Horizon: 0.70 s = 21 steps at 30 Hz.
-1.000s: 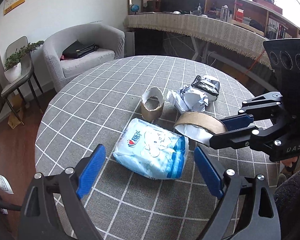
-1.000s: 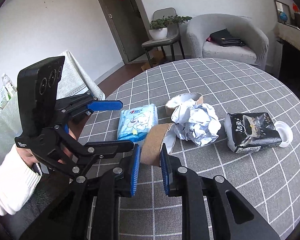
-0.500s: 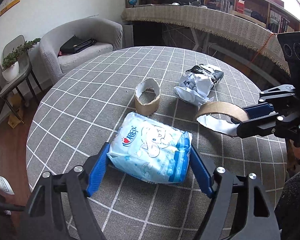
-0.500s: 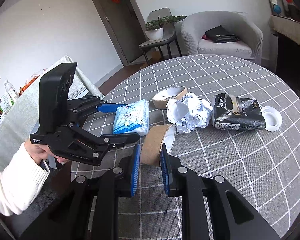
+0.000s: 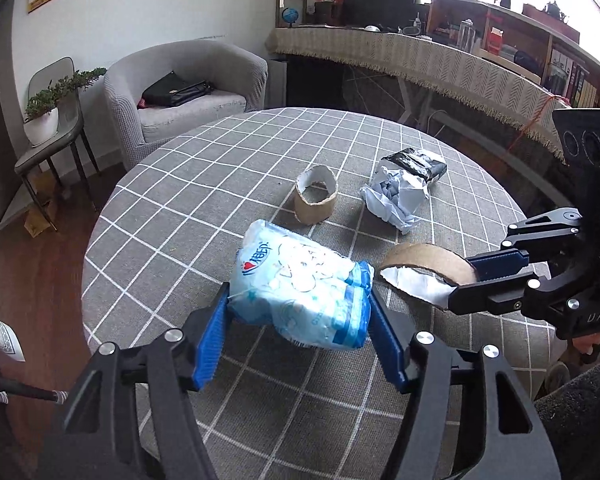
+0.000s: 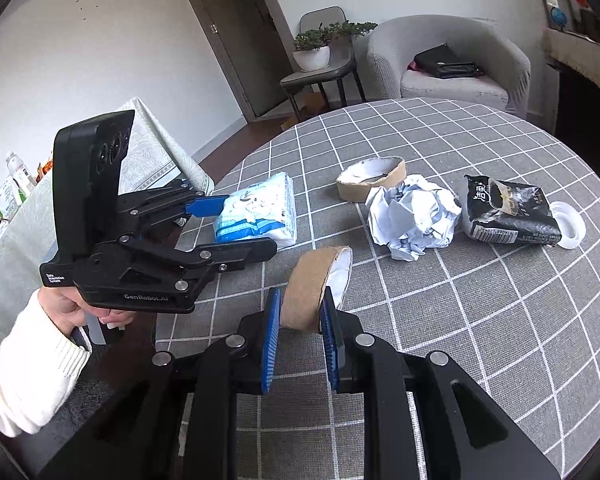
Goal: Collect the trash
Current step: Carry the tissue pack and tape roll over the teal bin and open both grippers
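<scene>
Squeezed blue tissue pack (image 5: 300, 280); flattened cardboard ring (image 6: 314, 286), apparently lifted.

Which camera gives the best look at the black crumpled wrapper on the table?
The right wrist view: the black wrapper lies unobstructed, with its printing and barcode visible, beside the crumpled white paper. In the left wrist view the wrapper is far off and partly hidden behind that paper.
</scene>
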Motion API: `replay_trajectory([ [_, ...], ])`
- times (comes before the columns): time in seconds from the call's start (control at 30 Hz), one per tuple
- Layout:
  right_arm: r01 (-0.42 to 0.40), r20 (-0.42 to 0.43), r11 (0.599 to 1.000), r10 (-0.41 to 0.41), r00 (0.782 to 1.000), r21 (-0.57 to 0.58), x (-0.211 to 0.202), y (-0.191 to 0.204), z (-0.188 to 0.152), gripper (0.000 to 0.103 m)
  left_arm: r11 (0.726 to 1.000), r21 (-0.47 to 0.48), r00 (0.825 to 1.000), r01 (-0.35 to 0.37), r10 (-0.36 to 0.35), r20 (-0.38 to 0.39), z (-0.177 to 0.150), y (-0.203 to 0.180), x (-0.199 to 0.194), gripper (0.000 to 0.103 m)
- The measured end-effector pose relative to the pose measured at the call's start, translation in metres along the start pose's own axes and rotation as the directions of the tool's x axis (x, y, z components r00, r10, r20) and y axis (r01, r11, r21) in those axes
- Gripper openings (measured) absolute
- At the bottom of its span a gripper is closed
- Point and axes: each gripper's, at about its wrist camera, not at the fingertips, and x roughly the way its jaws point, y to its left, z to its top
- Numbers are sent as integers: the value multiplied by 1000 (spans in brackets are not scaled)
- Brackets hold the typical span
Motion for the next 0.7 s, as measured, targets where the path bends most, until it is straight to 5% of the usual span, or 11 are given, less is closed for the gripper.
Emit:
replay_trajectory([
  [0.7,-41,50,997,44,998,-59,41,92,19,20,947,-253,975,-198,216,45,-65,87,-102,67],
])
